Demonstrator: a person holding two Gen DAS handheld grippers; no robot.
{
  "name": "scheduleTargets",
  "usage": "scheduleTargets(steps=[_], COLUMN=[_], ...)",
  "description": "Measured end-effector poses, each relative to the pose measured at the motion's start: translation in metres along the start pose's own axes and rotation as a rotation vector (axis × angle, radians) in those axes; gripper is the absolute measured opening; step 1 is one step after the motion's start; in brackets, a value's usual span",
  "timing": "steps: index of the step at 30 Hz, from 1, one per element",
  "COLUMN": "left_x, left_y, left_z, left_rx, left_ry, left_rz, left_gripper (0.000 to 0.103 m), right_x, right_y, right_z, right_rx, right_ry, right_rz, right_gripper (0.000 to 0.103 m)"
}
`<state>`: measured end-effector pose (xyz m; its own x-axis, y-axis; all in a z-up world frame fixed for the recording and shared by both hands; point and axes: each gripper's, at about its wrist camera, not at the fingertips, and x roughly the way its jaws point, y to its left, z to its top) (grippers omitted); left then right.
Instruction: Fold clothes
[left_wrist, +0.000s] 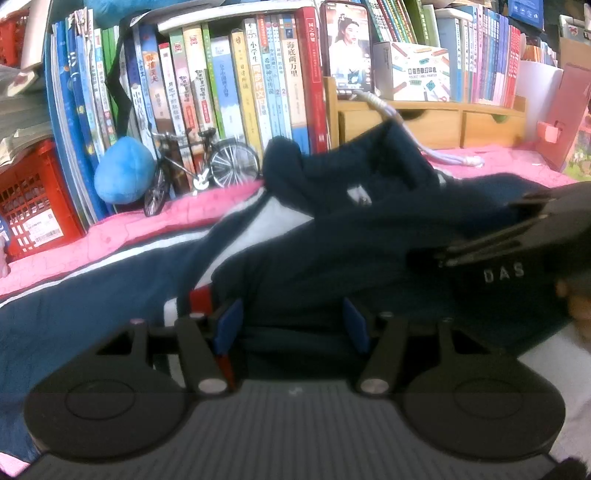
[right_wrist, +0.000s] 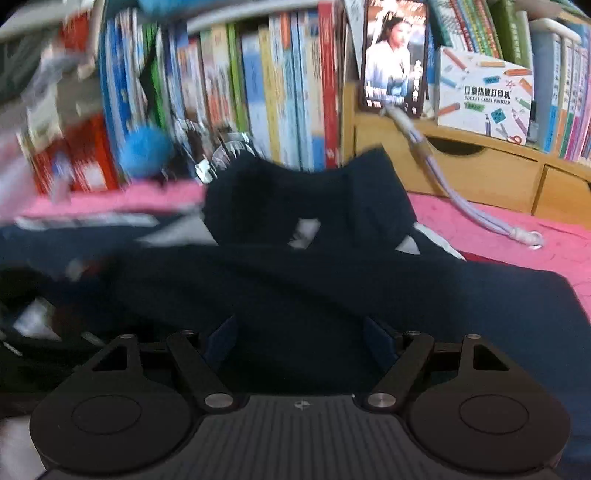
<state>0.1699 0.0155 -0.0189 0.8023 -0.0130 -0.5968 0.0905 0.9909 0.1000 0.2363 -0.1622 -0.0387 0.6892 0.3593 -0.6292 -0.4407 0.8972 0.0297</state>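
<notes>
Navy fabric of the jacket (left_wrist: 280, 254) is spread on the pink cover (left_wrist: 122, 229), just before the row of books (left_wrist: 236, 85). Its near fold is bracketed by the left gripper (left_wrist: 293, 325), fingers parted; whether the pads press cannot be told. Above the same jacket, the right gripper (right_wrist: 301, 345) is held spread wide, nothing gripped.

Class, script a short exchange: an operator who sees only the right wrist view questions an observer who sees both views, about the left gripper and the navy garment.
Operator: The left gripper, how do its jaws stand?
Observer: Apart, with a fold of the navy garment between them; I cannot tell whether they pinch it.
Operator: Any marking on the cloth there?
Observer: A red and white stripe lies beside its left finger.
</notes>
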Motion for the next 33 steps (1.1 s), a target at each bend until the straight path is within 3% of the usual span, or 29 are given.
scheduleTargets(steps=[1,6,12,17,22,28,33], left_x=[0.000,0.001,0.002,0.002,0.002,0.003,0.004], left_y=[0.000,0.000,0.000,0.000,0.000,0.002,0.001], left_z=[0.000,0.001,0.001,0.002,0.002,0.002,0.002], left_rx=[-0.002,-0.005,-0.004,-0.002,-0.008,-0.005,-0.002], left_ry=[0.000,0.001,0.001,0.001,0.000,-0.001,-0.002], left_rz=[-0.002,0.000,-0.001,0.001,0.000,0.000,0.005], left_gripper=[0.059,0.059,0.059,0.060,0.060,0.060,0.061], right_x=[0.001,0.001,-0.008,-0.016,-0.052,-0.133,-0.190], right_y=[-0.006,-0.064,-0.155,-0.179,-0.188,-0.219,-0.212], right_z=[0.000,0.001,-0.015,-0.023,-0.036,-0.068,-0.086], right_rx=[-0.005,0.054,0.225,0.268,0.153,0.229,0.288], right_ry=[-0.002,0.009,0.017,0.016,-0.015,-0.071,-0.133], right_rz=[-0.006,-0.142,-0.305,-0.373,-0.511,-0.470,-0.402], right_gripper=[0.088,0.089,0.096,0.095,0.093,0.093,0.093])
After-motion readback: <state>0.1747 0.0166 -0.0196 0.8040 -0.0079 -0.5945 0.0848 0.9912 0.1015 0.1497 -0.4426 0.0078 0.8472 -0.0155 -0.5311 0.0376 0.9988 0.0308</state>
